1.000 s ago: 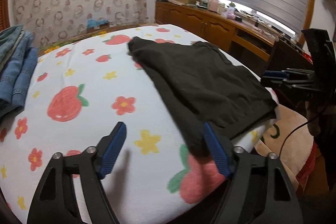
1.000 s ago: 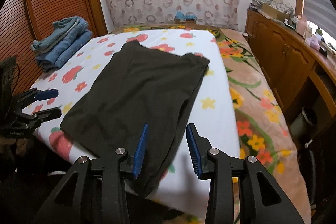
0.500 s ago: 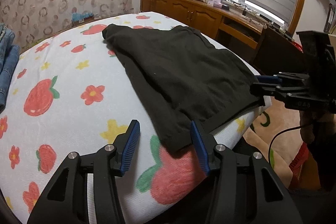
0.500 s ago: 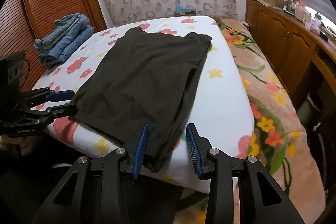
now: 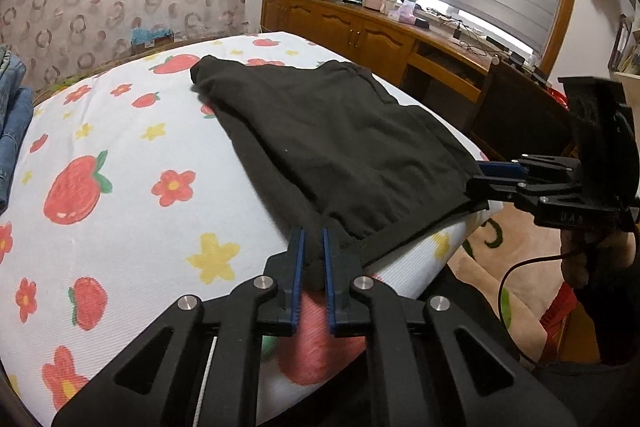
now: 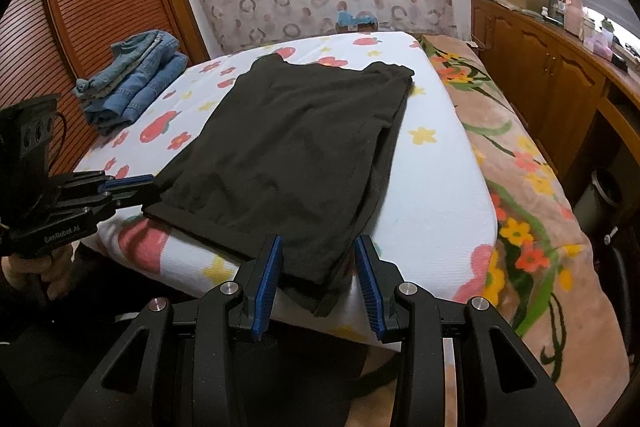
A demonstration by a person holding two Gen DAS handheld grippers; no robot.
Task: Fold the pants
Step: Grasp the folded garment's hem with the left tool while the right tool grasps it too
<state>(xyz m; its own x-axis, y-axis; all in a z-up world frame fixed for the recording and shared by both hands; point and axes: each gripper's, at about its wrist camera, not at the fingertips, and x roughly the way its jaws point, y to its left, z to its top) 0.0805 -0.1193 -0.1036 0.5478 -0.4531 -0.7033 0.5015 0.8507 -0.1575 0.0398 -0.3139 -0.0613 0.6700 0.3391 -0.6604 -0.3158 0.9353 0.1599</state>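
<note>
Black pants lie flat on the strawberry-print bed, near end at the front edge; they also show in the right wrist view. My left gripper is shut on the near left corner of the pants; it also shows at the left in the right wrist view. My right gripper is open, its fingers straddling the near right corner of the pants. In the left wrist view it sits at that corner.
A stack of folded jeans lies at the bed's left side. A floral blanket covers the right side. Wooden cabinets run along the right wall, a slatted wardrobe along the left.
My left gripper moved onto the near left corner and shut on it. My right gripper moved forward so its open fingers straddle the near right corner.
</note>
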